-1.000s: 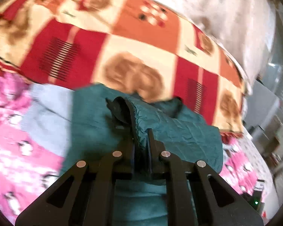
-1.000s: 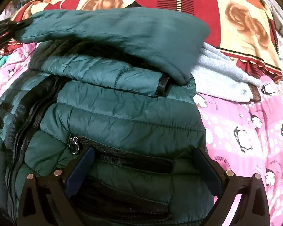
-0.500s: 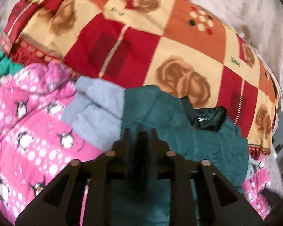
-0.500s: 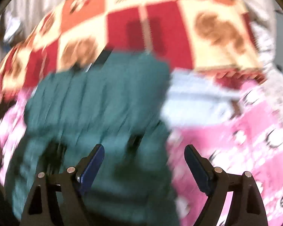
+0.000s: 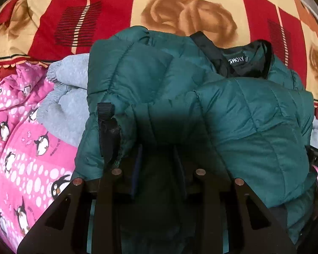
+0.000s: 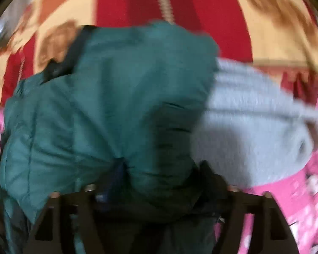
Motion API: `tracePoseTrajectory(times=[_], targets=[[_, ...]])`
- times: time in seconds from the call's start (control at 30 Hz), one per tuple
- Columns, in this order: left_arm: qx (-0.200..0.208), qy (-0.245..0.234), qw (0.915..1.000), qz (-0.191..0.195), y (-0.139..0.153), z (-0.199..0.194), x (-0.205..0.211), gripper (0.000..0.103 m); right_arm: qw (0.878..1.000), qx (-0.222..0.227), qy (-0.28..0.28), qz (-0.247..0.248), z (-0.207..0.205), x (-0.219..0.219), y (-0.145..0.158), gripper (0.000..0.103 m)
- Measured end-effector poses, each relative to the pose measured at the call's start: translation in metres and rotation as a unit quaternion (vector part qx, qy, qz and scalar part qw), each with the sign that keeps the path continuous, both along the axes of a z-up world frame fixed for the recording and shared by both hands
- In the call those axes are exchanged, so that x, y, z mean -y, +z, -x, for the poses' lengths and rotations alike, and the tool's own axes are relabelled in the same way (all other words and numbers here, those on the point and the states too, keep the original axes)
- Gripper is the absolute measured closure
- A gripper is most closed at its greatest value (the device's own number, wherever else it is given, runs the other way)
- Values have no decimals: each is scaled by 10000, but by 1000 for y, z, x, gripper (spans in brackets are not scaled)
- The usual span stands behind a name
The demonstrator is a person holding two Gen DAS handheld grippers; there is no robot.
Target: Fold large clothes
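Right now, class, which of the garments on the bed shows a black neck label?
The green quilted puffer jacket; its black collar lining carries the label, unlike the plain grey fleece garment beside it.

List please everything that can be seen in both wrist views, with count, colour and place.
puffer jacket: one, dark green with black collar lining, folded in the centre, on the penguin blanket.
grey garment: one, light grey, beside the jacket, partly under it.
penguin blanket: one, pink with white dots, under the clothes.
rose quilt: one, red, cream and orange, behind the jacket.
left gripper: one, black, just above the jacket; jaws opening, nothing pinched.
right gripper: one, black; jaws wide, jacket bulging between them; blur hides any contact.
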State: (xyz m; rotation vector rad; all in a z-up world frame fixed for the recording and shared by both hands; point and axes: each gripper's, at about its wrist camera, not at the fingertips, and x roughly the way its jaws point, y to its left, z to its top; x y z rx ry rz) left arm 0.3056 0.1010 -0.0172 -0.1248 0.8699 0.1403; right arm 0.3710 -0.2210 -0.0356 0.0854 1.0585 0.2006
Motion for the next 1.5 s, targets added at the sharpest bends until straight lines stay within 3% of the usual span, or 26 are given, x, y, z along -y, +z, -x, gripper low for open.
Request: tracePoseTrajectory(times=[0.03, 0.1, 0.2, 0.27, 0.33, 0.5, 0.57, 0.63, 0.73, 0.77, 0.87, 0.93, 1.07, 1.13, 1.2, 1.27, 1.5], targets=[[12, 8, 10000, 30, 0, 0, -1, 73, 9998, -113, -85, -150, -5, 7, 4, 21], [17, 17, 9999, 105, 0, -1, -3, 73, 9984, 449, -329, -55, -4, 12, 32, 35], [-23, 58, 10000, 66, 1, -3, 0, 73, 9859, 1613, -348, 296, 1, -6, 77, 36], [-25, 64, 10000, 36, 0, -2, 2, 72, 9758, 2143, -185, 392, 1, -22, 89, 36], [-1, 91, 9999, 96, 1, 0, 2, 72, 9713, 2356, 61, 336, -4, -38, 84, 36], [160, 41, 9993, 347, -2, 3, -5, 70, 9913, 1193, 493, 271, -45, -47, 18, 33], [240, -64, 9979, 605, -2, 4, -8, 65, 9933, 1037, 517, 34, -49, -40, 10, 33], [283, -214, 9956, 864, -2, 3, -9, 44, 9930, 1037, 557, -30, -49, -37, 11, 32], [261, -380, 9941, 979, -2, 1, -3, 25, 9925, 1035, 646, 70, -46, -42, 11, 23], [234, -428, 9947, 906, -1, 1, 1, 23, 9924, 1007, 704, 99, -45, -44, 11, 18], [198, -544, 9962, 646, 1, 2, 9, 23, 9934, 836, 727, 298, -42, -50, 16, 17], [304, -485, 9966, 591, 7, 5, 8, 23, 9917, 1065, 568, 439, -37, -55, 31, 24], [467, -219, 9985, 187, 14, 9, 9, 23, 9871, 1462, 631, 154, -7, -68, 64, 25], [364, -83, 9993, 33, 11, 8, 9, 23, 9877, 1344, 783, 189, 3, -79, 58, 24], [207, -70, 9997, -54, 4, 4, 11, 22, 9884, 1015, 1037, 457, 11, -93, 29, 17], [109, -114, 9998, -98, -1, 2, 13, 22, 9870, 990, 1080, 662, 12, -98, 15, 17], [75, -107, 9999, 87, -5, 5, 9, 21, 9877, 929, 1104, 602, 5, -112, 12, 15]])
